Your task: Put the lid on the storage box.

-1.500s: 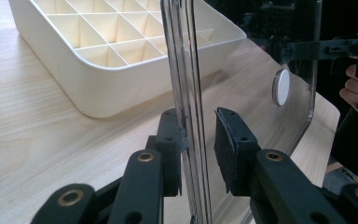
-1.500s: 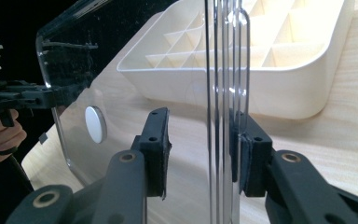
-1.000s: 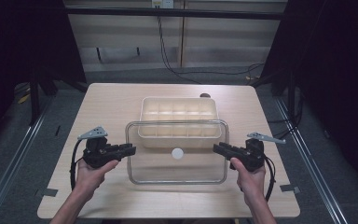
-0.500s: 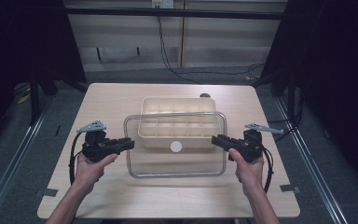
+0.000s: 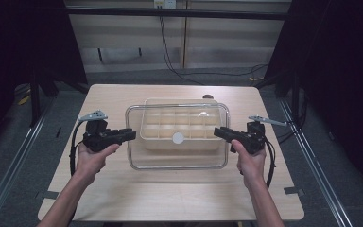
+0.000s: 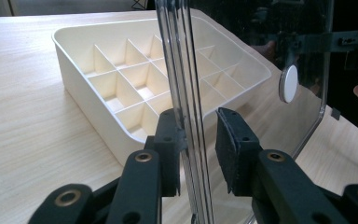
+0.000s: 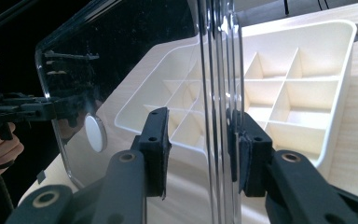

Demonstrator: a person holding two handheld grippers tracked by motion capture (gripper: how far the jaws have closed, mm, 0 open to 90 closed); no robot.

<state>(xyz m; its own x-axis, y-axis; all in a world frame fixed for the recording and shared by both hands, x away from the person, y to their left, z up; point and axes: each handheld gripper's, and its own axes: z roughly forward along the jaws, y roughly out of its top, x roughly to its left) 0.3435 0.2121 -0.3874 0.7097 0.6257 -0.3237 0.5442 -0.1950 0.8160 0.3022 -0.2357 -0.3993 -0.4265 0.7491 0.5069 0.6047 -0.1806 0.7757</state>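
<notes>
A clear plastic lid [image 5: 177,166] with a white round knob [image 5: 177,138] hangs level over a cream compartment tray [image 5: 170,100] on the wooden table. My left gripper [image 5: 131,134] is shut on the lid's left edge and my right gripper [image 5: 217,132] is shut on its right edge. In the left gripper view the jaws [image 6: 198,135] straddle the lid's rim [image 6: 186,70], with the tray [image 6: 121,88] behind it. In the right gripper view the jaws [image 7: 200,140] hold the opposite rim [image 7: 216,60], and the tray [image 7: 284,93] lies beyond.
The light wooden table [image 5: 123,198] has bare surface in front of the tray and on both sides. Dark frame rails run along the left and right of the table. Cables hang at the back wall.
Both hands have carried the lid away from the front edge and slightly upward. It now covers most of the tray instead of just its near part.
</notes>
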